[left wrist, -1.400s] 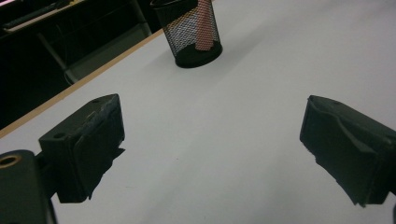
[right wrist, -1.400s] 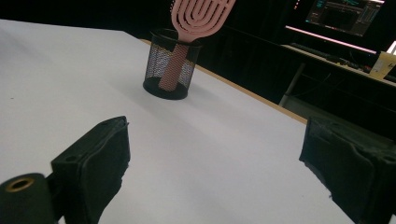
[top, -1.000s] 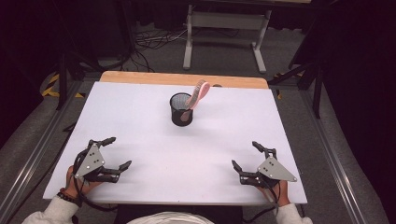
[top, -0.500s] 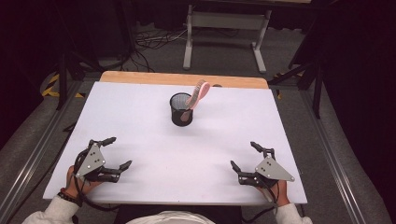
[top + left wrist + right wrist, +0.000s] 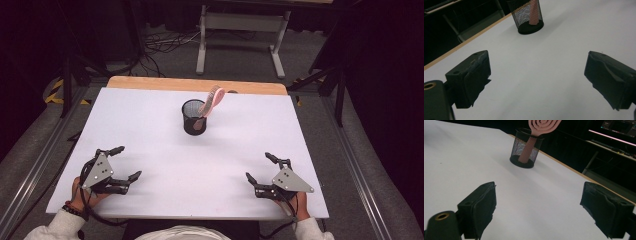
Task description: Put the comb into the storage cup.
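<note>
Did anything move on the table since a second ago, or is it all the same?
Almost nothing. The right claw has just been closing a little, with nothing between its jaws; it is open over the bare table. The left claw is open too and kept its place. The cup with the pink swatter leaning in it stands where it was.

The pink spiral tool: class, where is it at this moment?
In the high view the pink spiral tool stands tilted in the black mesh cup, near the table's far edge, about midway between its left and right sides.
</note>
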The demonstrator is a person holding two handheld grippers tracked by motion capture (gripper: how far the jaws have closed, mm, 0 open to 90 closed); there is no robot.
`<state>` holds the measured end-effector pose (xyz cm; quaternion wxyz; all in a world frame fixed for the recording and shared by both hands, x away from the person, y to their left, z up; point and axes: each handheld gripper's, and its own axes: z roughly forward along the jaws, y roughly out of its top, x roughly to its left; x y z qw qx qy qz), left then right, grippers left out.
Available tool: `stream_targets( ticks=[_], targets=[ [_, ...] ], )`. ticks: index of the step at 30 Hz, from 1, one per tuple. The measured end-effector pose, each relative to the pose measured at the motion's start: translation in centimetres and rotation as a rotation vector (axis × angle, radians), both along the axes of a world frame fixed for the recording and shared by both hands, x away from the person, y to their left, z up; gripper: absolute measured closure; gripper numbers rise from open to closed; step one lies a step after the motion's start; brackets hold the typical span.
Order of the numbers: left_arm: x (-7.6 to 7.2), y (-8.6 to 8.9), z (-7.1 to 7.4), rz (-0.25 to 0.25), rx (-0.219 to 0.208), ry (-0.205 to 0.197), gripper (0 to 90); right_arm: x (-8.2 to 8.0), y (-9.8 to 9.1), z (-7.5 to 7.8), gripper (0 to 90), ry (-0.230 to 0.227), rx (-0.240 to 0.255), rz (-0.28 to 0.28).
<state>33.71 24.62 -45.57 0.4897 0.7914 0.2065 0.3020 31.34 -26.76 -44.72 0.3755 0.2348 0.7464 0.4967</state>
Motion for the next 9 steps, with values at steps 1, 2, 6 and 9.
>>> stream_targets(
  ticks=[1,2,6,9],
  targets=[
    [-0.02,-0.02,0.00,-0.002,0.003,-0.001,8.0,0.00,-0.01,0.00,13.2,0.002,0.003,0.001],
    [-0.04,-0.05,0.01,-0.002,0.006,-0.003,8.1,-0.02,0.01,0.01,13.1,-0.001,0.001,-0.002],
    [-0.12,-0.10,0.04,0.002,0.008,-0.004,8.3,-0.06,-0.13,0.12,11.1,-0.004,0.019,0.002],
    [-0.20,-0.15,0.08,0.003,0.008,-0.009,8.3,0.06,-0.32,0.18,9.1,0.005,0.035,-0.007]
  ],
)
